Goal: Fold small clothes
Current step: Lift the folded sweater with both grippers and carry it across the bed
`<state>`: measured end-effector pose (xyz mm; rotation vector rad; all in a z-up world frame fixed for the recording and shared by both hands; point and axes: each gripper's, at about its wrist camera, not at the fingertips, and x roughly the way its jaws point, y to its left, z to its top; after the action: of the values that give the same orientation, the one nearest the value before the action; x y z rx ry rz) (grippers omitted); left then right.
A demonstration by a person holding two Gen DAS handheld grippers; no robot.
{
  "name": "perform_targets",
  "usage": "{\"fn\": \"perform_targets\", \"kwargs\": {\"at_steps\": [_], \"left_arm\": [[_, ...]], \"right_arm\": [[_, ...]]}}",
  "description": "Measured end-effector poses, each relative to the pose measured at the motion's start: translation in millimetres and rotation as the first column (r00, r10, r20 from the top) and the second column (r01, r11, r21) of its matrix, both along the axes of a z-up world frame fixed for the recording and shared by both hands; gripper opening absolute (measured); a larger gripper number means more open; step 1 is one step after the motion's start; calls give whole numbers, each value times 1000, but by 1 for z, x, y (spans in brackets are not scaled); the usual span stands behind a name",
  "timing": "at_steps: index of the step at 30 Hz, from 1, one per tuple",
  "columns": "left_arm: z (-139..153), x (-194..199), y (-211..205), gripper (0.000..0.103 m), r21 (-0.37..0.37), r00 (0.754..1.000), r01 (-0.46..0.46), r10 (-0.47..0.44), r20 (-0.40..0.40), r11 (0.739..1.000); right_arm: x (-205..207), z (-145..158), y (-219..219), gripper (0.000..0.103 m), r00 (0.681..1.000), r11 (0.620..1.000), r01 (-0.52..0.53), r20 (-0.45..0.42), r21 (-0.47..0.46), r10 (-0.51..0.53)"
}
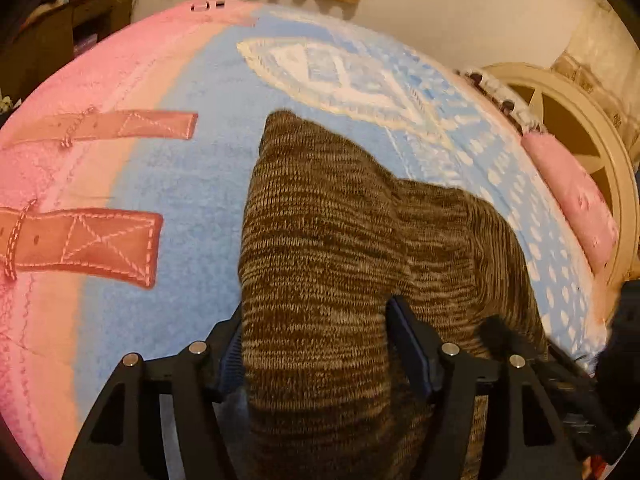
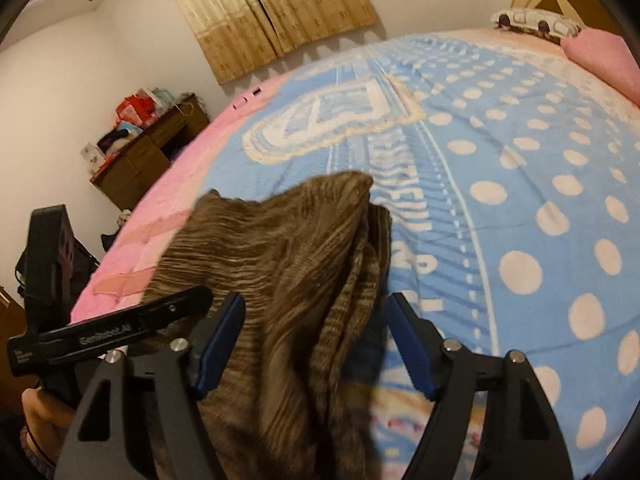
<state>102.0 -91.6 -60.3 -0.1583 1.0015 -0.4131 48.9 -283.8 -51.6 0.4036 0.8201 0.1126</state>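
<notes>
A brown knitted garment [image 1: 340, 248] lies bunched on the blue and pink bedspread [image 1: 192, 168]. My left gripper [image 1: 316, 344] has its jaws apart with a fold of the knit lying between them; the blue pads do not pinch it. In the right wrist view the same garment [image 2: 280, 264] runs between my right gripper's [image 2: 316, 336] wide-open jaws, draped over the left pad [image 2: 224, 340]. The left gripper's black body [image 2: 100, 332] shows at the left of that view, close beside the right one.
A pink pillow [image 1: 576, 204] and a cream headboard [image 1: 580, 120] lie at the bed's right end. A dark wooden desk [image 2: 140, 160] with clutter stands beyond the bed's far side. Beige curtains [image 2: 272, 12] hang on the wall.
</notes>
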Motion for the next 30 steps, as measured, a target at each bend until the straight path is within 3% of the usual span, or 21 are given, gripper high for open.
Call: {"fn": "perform_targets", "kwargs": {"at_steps": [2,3,4,5,7,11,16,22,30], "left_arm": [[-1,-6,-3,66,16,999,5,-5,44,1000],[-2,-10,-5,60,33,997,9,-12,72,999],[-2,-13,-7,49,41,996,15,-19,89,999],[0,-18,-10,44,38,994,30,-33,105,999],[6,-22,-11,30,59,990,40,-47,134,997],[25,-36,-8,28,100,979,38,-57,196,994],[45,-51,21,29,109,969,-4,-23,245,994],[64,-59,79,28,85,959,-113,86,269,990],[81,-64,163,29,97,911,-303,258,321,948]], "right_arm": [[5,-13,3,61,999,1000,5,-36,-11,-5],[2,-14,6,57,1000,999,14,-14,-36,-15],[0,-13,11,37,1000,998,-6,4,-58,6],[0,-13,16,31,999,998,-39,7,-53,39],[-2,-11,24,28,999,995,-27,16,-99,29],[-12,5,40,26,999,983,-14,48,-181,23],[-31,39,75,25,984,954,-48,147,-297,96],[-28,59,116,25,960,944,-136,193,-302,200],[-7,77,194,25,898,907,-291,240,-303,369]]}}
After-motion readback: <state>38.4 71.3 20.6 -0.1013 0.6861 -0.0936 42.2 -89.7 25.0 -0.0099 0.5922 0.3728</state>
